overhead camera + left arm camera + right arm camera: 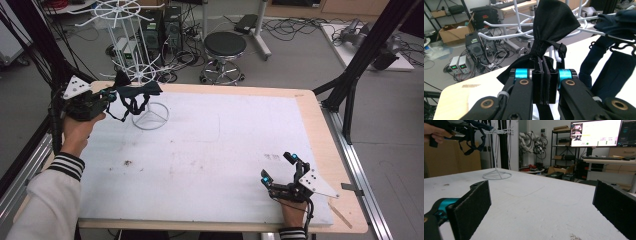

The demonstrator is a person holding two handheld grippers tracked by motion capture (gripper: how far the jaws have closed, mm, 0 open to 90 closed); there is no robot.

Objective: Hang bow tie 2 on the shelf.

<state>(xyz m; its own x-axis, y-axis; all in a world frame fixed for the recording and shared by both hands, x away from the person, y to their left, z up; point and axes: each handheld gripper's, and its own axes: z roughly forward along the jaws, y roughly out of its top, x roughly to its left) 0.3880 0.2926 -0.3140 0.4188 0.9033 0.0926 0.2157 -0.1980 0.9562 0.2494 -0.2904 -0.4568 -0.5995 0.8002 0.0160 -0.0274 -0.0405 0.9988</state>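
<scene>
At ten o'clock, the left gripper point(543, 82) has its jaws clamped on a dark garment point(554, 22) by the white rack point(150, 112); at five o'clock, the right gripper point(280, 170) rests with jaws wide, holding nothing.

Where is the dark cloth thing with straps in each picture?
High view: the dark cloth garment with straps hangs at upper left, off the white wire rack, beside the left gripper.
Left gripper view: it bunches up in the middle, pinched between that gripper's shut jaws.
Right gripper view: it dangles in the top left corner.
Shared landmark: the white wire rack.
</scene>
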